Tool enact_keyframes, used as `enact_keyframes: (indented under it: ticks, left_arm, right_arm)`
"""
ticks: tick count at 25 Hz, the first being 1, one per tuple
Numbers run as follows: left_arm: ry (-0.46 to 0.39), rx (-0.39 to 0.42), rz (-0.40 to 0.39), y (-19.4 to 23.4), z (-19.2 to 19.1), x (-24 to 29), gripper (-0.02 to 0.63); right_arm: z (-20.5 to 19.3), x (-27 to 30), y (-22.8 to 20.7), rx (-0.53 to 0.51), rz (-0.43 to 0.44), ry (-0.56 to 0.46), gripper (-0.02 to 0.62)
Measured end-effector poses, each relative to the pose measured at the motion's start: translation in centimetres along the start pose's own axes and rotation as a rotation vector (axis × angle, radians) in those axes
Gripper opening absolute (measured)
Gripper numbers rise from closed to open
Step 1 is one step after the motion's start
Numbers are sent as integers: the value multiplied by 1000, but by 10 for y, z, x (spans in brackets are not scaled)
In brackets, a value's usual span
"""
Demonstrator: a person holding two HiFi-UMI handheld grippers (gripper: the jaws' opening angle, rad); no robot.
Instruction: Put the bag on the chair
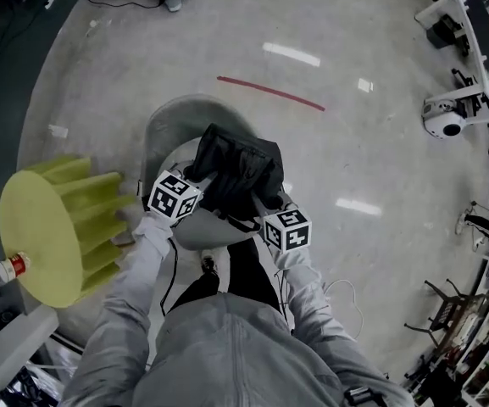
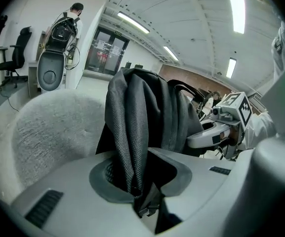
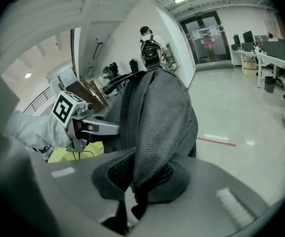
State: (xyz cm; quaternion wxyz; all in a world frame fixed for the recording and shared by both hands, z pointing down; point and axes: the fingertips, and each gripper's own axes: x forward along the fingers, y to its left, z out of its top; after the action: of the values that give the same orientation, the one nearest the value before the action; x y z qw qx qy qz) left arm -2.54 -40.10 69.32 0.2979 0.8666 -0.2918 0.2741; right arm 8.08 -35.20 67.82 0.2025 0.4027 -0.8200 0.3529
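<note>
A black bag (image 1: 240,170) hangs between my two grippers, over the seat of a grey fabric chair (image 1: 169,127). Whether it touches the seat I cannot tell. My left gripper (image 1: 205,181) holds its left side and my right gripper (image 1: 266,203) its right side. In the left gripper view the jaws (image 2: 135,182) are shut on a fold of the bag's woven fabric (image 2: 143,113), with the chair's grey back (image 2: 51,127) behind. In the right gripper view the jaws (image 3: 139,182) pinch a mesh strap of the bag (image 3: 158,111). Each gripper shows in the other's view: the right gripper (image 2: 215,132), the left gripper (image 3: 90,127).
A yellow-green ribbed stool (image 1: 51,225) lies tipped just left of the chair, with a bottle (image 1: 3,271) beside it. A red tape line (image 1: 269,92) crosses the floor beyond. Desks and gear line the right edge (image 1: 473,49). A person with a backpack (image 2: 66,27) stands far off.
</note>
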Motion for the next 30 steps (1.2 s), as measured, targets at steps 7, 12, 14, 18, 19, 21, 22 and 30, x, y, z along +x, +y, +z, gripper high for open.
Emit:
enact_keyframes:
  ticks: [7, 12, 14, 18, 19, 21, 22, 30]
  left_arm:
    - [109, 4, 33, 37, -25, 39, 89]
    - [171, -4, 65, 47, -37, 59, 101]
    - [163, -16, 79, 52, -35, 64, 112]
    - [172, -39, 85, 56, -39, 71, 168]
    - [175, -39, 89, 57, -40, 71, 181]
    - [175, -38, 119, 62, -43, 68, 209]
    - [174, -40, 142, 65, -45, 64, 223]
    - [137, -86, 232, 74, -71, 8, 278]
  right_arm:
    - [-23, 45, -22, 28, -1, 115, 49]
    - [-35, 57, -35, 74, -8, 160, 49]
    - [-33, 61, -40, 82, -19, 162, 49]
    - [-36, 66, -54, 139, -38, 185, 80]
    - [-36, 65, -58, 154, -46, 184, 95]
    - [-35, 62, -64, 169, -66, 180, 115]
    - [-35, 60, -65, 167, -74, 179, 129]
    - [-47, 17, -53, 168, -124, 139, 144]
